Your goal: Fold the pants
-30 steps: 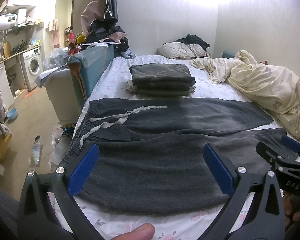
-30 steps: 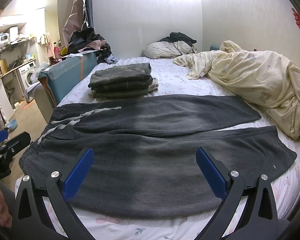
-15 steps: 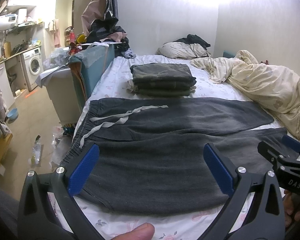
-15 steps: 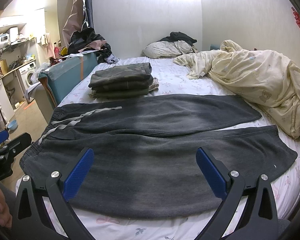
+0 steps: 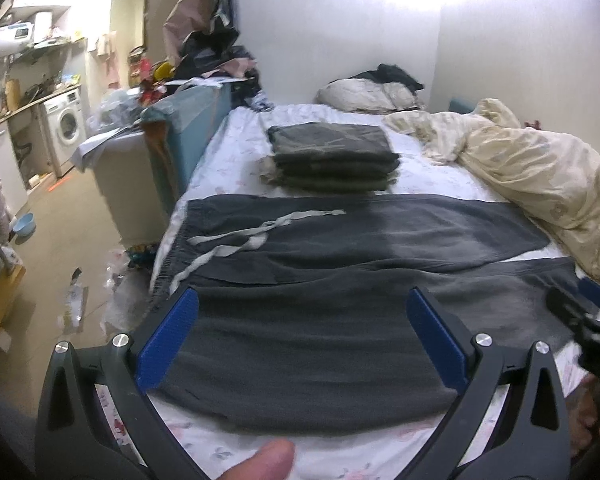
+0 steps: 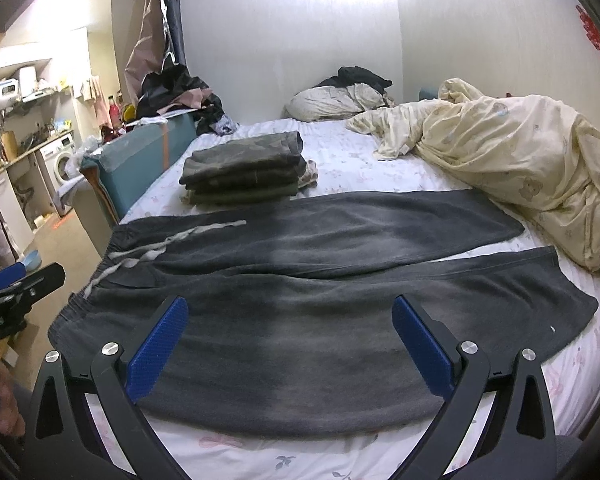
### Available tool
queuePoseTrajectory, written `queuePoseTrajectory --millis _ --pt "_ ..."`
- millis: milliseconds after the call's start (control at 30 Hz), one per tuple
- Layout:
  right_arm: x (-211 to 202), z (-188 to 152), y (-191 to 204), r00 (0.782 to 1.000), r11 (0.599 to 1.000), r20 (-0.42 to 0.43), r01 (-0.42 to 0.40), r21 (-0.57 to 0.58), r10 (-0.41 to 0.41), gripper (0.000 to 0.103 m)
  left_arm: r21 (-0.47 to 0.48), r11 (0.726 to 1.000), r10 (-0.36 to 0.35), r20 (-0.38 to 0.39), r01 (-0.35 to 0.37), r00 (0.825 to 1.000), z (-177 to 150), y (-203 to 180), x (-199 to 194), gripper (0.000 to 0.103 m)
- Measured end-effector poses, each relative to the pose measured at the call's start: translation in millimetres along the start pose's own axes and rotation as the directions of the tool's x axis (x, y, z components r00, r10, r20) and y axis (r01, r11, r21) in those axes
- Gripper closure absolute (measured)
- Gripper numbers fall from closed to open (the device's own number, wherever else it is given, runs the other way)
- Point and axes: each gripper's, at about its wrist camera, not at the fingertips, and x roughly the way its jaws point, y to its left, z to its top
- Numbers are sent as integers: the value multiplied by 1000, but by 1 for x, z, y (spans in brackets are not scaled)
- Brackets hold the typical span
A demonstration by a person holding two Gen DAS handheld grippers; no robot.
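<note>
From my feeds the dark grey pants (image 6: 320, 280) are lying flat across the near end of the bed (image 6: 352, 164), both legs spread side by side, waistband at the left with its pale drawstring (image 5: 236, 240) loose on top. Fabric looks faded in patches. My left gripper (image 5: 302, 340) and right gripper (image 6: 290, 346) both hover wide open, holding nothing.

Matt, fleecy grey cloth pants (image 6: 320, 300)
</note>
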Motion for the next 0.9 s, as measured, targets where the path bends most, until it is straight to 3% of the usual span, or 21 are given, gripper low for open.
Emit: queuePoseTrajectory --millis 100,233,333,400,567,633,700,800,900 --pt "-2 3 -8 1000 999 -8 -22 45 22 0 -87 996 23 -69 -29 997 5 33 14 1" --pt "-4 5 -18 998 993 -26 -52 103 55 0 -239 961 105 -148 -138 983 4 94 32 1" --pt "-5 6 -28 994 981 -36 -94 169 101 0 -382 900 144 -195 -210 970 -6 140 40 1" --pt "-4 7 -37 990 965 -36 -127 228 139 0 -483 842 147 -222 -240 964 -19 166 44 1" --pt "9 7 -50 983 944 -73 -137 301 166 0 -625 716 127 -320 -310 939 -71 192 70 2" --pt "16 4 -54 979 932 -95 -139 334 180 0 -635 694 127 -356 -339 926 -87 192 85 6" --pt "21 3 -58 976 924 -113 -134 357 185 0 -668 662 99 -370 -339 924 -104 190 105 13" --pt "26 0 -62 974 916 -130 -124 380 186 0 -676 659 79 -376 -331 923 -115 189 126 20" --pt "27 -2 -66 973 913 -143 -111 394 180 0 -658 678 114 -345 -327 932 -108 183 132 39"
